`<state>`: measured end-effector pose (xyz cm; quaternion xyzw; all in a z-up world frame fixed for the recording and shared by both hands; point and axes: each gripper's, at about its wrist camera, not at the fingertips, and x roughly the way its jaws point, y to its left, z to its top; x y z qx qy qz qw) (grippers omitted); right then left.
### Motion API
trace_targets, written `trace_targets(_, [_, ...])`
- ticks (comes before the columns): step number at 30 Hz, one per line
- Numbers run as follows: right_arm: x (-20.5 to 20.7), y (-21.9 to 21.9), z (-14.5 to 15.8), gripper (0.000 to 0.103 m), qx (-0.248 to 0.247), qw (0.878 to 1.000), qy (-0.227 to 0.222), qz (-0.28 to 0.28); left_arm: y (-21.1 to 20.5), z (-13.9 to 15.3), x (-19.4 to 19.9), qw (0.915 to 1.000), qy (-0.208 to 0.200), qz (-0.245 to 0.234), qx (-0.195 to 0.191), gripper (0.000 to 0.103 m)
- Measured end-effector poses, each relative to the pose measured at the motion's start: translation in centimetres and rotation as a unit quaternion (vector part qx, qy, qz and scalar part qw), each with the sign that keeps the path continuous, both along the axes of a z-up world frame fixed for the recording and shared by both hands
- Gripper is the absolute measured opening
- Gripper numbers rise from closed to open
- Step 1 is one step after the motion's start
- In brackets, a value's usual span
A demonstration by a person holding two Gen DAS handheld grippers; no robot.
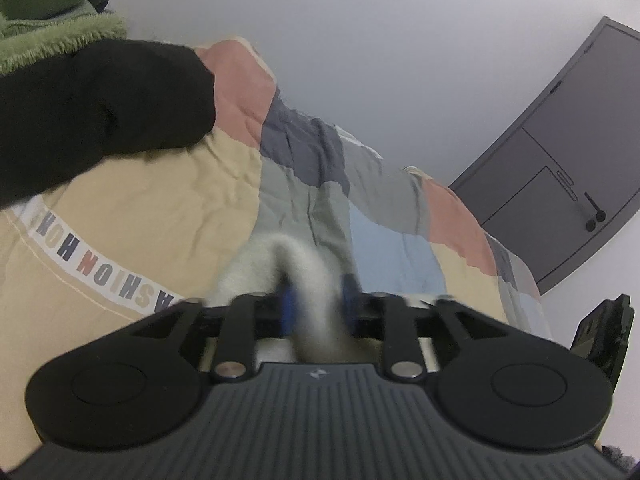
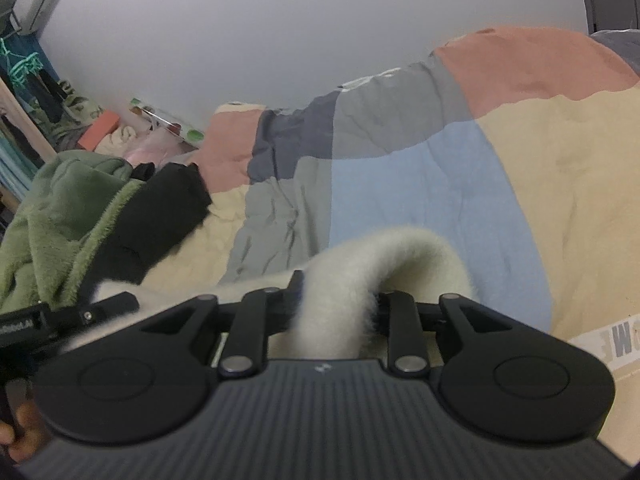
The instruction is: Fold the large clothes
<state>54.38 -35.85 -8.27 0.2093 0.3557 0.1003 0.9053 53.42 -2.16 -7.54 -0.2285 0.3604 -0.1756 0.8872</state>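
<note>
A white fleece garment (image 1: 304, 256) lies on a patchwork bedspread (image 1: 140, 184). In the left wrist view a blurred fold of it stands between the blue pads (image 1: 288, 308) of my left gripper (image 1: 318, 300), whose jaws stand apart on either side of it. In the right wrist view the white fleece garment (image 2: 400, 256) arches up off the bedspread (image 2: 560, 160) and runs down between the fingers of my right gripper (image 2: 338, 300), which close against it on both sides. Both grippers sit low over the bed, tilted downward.
A black garment (image 2: 168, 208) and a green fleece (image 2: 60, 220) are piled at the left of the bed. Clutter and shelves stand behind them. A grey door (image 1: 560, 160) is in the far wall. A hand (image 2: 20, 432) shows at the lower left.
</note>
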Motion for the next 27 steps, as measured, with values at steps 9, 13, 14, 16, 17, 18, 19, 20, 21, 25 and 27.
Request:
trace_targets(9, [-6.8, 1.3, 4.0, 0.06, -0.014, 0.999, -0.041, 0.011, 0.7, 3.7, -7.4, 0.9993, -0.038, -0.008, 0.002, 0.056])
trace_targets(13, [-12.4, 1.6, 6.7, 0.06, -0.01, 0.998, -0.069, 0.011, 1.7, 5.9, -13.5, 0.9982, -0.059, -0.011, 0.005, 0.056])
trace_targets(14, [-14.2, 1.7, 7.5, 0.06, -0.01, 0.997, -0.078, 0.012, 2.0, 6.3, -15.1, 0.998, -0.062, -0.01, 0.005, 0.056])
trace_targets(16, [-18.0, 2.1, 8.7, 0.06, -0.02, 0.996, -0.09, 0.014, 2.6, 7.2, -18.8, 0.9975, -0.069, -0.012, 0.004, 0.056])
trace_targets(17, [-19.9, 2.3, 9.2, 0.06, -0.025, 0.995, -0.092, 0.015, 3.0, 7.5, -20.5, 0.9974, -0.071, -0.012, 0.004, 0.056])
trace_targets(18, [-21.8, 2.5, 9.6, 0.06, -0.029, 0.995, -0.093, 0.016, 3.4, 7.8, -22.6, 0.9973, -0.072, -0.011, 0.002, 0.056])
trace_targets(19, [-23.5, 2.7, 9.9, 0.06, -0.034, 0.995, -0.094, 0.017, 3.7, 7.9, -24.3, 0.9972, -0.074, -0.013, -0.001, 0.056])
trace_targets(20, [-25.5, 3.0, 10.2, 0.06, -0.038, 0.994, -0.096, 0.019, 4.0, 8.0, -26.1, 0.9972, -0.074, -0.013, -0.004, 0.056])
trace_targets(21, [-27.4, 3.3, 10.3, 0.06, -0.041, 0.994, -0.098, 0.021, 4.3, 7.9, -27.6, 0.9971, -0.074, -0.013, -0.007, 0.056])
trace_targets(25, [-33.7, 4.6, 9.8, 0.06, -0.041, 0.994, -0.096, 0.026, 4.9, 6.8, -33.8, 0.9969, -0.074, -0.018, -0.023, 0.056])
trace_targets(27, [-36.4, 5.4, 8.7, 0.06, -0.034, 0.995, -0.09, 0.029, 5.1, 5.8, -36.5, 0.9972, -0.068, -0.018, -0.027, 0.056])
